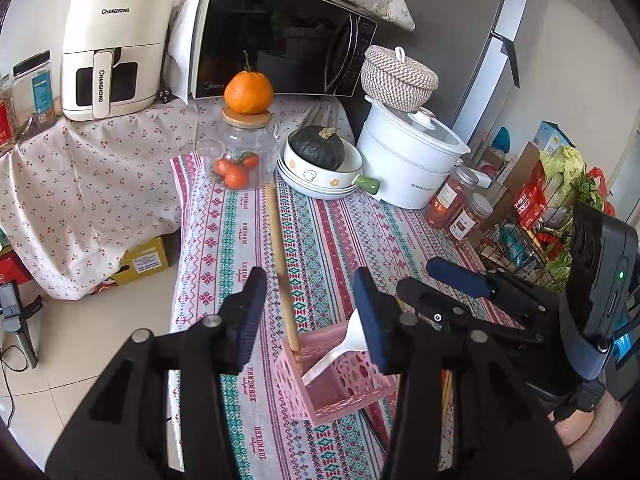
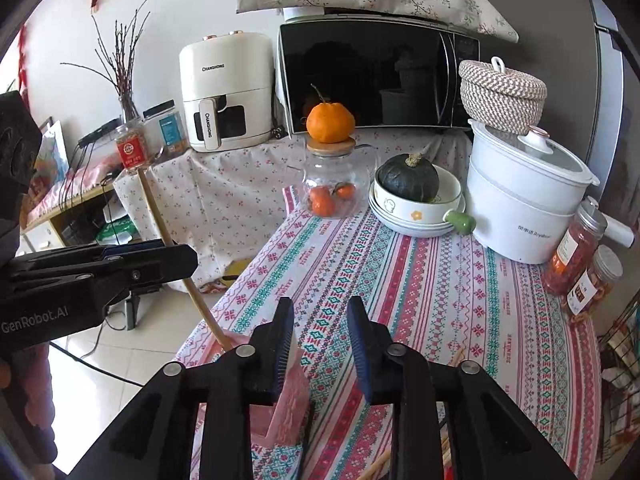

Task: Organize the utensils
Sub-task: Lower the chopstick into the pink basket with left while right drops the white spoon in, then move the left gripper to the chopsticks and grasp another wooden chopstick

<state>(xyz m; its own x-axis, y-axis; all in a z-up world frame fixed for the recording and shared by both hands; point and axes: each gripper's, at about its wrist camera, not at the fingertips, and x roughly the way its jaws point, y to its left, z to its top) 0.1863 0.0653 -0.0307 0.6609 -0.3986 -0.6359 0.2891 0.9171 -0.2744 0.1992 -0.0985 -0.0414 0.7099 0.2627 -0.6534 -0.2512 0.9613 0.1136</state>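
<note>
A pink perforated basket (image 1: 340,384) stands on the patterned tablecloth (image 1: 320,240) near the front edge. A long wooden stick (image 1: 280,264) leans in its left corner, and a white plastic spoon (image 1: 336,354) rests inside. My left gripper (image 1: 310,316) is open; the stick rises between its pads without touching either. In the right wrist view the right gripper (image 2: 322,340) is open and empty just above the basket (image 2: 288,400), beside the stick (image 2: 168,240) and the left gripper (image 2: 176,254). The right gripper (image 1: 436,286) also shows at the right of the left wrist view.
At the back stand a glass jar (image 1: 240,152) topped by an orange, a squash in stacked bowls (image 1: 320,176), a white pot (image 1: 408,160) and red jars (image 1: 452,196). Loose chopsticks (image 2: 456,356) lie on the cloth. A wire rack (image 1: 520,240) sits right.
</note>
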